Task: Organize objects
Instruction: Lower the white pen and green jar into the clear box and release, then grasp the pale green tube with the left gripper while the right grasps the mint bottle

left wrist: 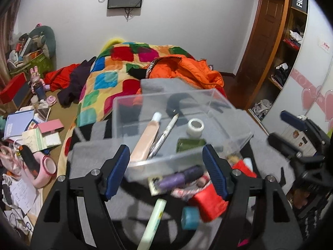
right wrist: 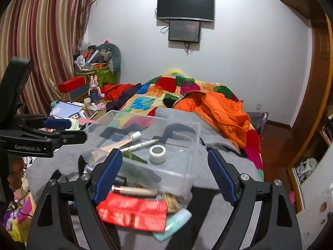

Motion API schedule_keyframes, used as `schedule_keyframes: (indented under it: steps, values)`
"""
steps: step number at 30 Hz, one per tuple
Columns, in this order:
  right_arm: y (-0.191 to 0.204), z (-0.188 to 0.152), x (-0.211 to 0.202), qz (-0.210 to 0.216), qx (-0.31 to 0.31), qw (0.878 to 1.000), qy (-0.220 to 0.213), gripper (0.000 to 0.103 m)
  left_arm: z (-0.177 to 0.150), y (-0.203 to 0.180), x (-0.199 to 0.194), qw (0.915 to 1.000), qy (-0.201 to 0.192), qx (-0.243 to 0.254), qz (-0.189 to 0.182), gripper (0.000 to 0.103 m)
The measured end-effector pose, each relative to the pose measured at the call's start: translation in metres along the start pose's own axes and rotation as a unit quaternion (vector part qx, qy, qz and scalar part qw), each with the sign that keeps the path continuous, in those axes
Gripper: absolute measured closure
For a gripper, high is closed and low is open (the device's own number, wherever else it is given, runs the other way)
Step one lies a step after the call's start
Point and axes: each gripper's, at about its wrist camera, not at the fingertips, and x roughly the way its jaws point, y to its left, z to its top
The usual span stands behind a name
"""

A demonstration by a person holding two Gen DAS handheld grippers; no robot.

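Note:
A clear plastic box (left wrist: 218, 102) (right wrist: 187, 129) sits on a grey cloth. It holds a beige tube (left wrist: 145, 139) (right wrist: 116, 143), a white pen (left wrist: 164, 133) (right wrist: 141, 144), a roll of white tape (left wrist: 195, 127) (right wrist: 157, 151) and a green packet (left wrist: 190, 144). In front of the box lie a red packet (right wrist: 133, 211) (left wrist: 208, 202), a purple tube (left wrist: 181, 178), a pale green tube (left wrist: 153, 223), a teal tube (right wrist: 172, 221) and a lipstick-like tube (right wrist: 135, 190). My left gripper (left wrist: 166, 170) is open above this pile. My right gripper (right wrist: 164, 177) is open above the same pile.
The grey cloth (right wrist: 208, 187) covers a stand at the foot of a bed with a patchwork quilt (right wrist: 158, 95) and an orange jacket (right wrist: 220, 108). Books, boxes and toys clutter the floor at the left (left wrist: 31, 129). A wardrobe (left wrist: 281, 62) stands at the right.

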Motion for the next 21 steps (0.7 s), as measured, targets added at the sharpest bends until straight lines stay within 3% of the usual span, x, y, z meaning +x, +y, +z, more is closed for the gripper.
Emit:
schedule_keyframes:
  steps: [11, 21]
  values:
    - [-0.019, -0.057, -0.009, -0.007, 0.049, 0.997, 0.060, 0.019, -0.070, 0.025, 0.000, 0.9988, 0.046, -0.018, 0.005, 0.031]
    - [-0.036, -0.102, 0.023, -0.006, 0.097, 0.986, 0.139, 0.019, -0.115, 0.030, 0.016, 0.9965, 0.082, -0.015, 0.011, 0.031]
